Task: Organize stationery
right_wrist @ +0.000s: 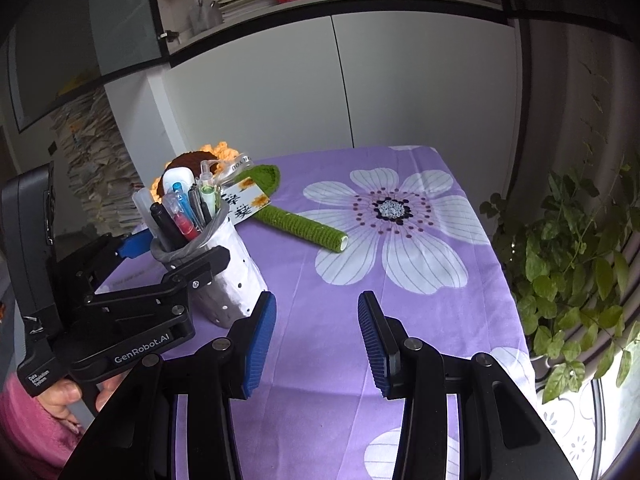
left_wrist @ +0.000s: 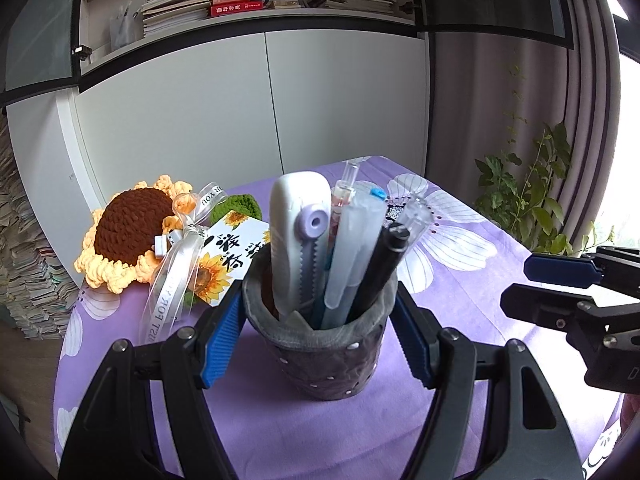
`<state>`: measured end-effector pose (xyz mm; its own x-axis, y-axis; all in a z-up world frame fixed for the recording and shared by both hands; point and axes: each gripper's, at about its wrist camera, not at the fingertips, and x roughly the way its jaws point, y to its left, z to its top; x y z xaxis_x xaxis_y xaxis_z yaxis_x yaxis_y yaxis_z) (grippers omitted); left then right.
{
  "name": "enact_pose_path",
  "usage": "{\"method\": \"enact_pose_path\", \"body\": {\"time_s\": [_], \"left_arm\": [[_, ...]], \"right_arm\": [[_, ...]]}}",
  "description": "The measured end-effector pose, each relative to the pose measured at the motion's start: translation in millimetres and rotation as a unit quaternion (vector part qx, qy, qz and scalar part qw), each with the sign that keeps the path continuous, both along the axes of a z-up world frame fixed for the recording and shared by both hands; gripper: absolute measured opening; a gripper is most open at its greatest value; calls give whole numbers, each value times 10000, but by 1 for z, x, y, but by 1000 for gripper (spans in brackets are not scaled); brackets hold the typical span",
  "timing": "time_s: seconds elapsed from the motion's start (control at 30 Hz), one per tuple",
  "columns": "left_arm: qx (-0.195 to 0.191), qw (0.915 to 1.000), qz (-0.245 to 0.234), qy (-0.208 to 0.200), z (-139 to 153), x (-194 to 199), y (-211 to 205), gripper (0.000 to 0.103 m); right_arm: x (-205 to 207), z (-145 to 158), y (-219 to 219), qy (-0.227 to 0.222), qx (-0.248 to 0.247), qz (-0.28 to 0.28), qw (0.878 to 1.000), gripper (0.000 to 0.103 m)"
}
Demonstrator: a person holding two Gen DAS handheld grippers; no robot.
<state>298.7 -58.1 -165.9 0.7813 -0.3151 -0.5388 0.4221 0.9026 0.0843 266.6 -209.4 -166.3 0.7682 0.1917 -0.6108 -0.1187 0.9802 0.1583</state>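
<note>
A pen holder (left_wrist: 324,356) with a grey rim and small dots stands on the purple flowered cloth. It holds a white utility knife (left_wrist: 298,236) and several pens (left_wrist: 360,248). My left gripper (left_wrist: 320,320) has its blue pads on both sides of the holder, touching its rim. In the right wrist view the same holder (right_wrist: 228,276) looks white and sits between the left gripper's fingers (right_wrist: 208,264). My right gripper (right_wrist: 316,336) is open and empty above the cloth, to the right of the holder; it also shows in the left wrist view (left_wrist: 560,284).
A crocheted sunflower (left_wrist: 124,232) with a ribbon and a card (left_wrist: 224,260) lies behind the holder, its green stem (right_wrist: 304,228) stretching right. White cabinet doors stand behind the table. A potted plant (right_wrist: 580,280) is beyond the table's right edge.
</note>
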Motion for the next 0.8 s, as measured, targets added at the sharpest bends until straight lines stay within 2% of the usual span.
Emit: {"method": "enact_pose_path", "body": {"time_s": [0.33,0.67,0.8], "left_arm": [[12,10000,15,20,0,0,0,70],[22,10000,12,14,0,0,0,70],[24,10000,9,16,0,0,0,71]], "right_arm": [[-4,3,9,-344,-284,51,9990,43],[-4,2,11,-287,-285,114,9991,44],[-3,1,10,-160,-304,109,9994,55]]}}
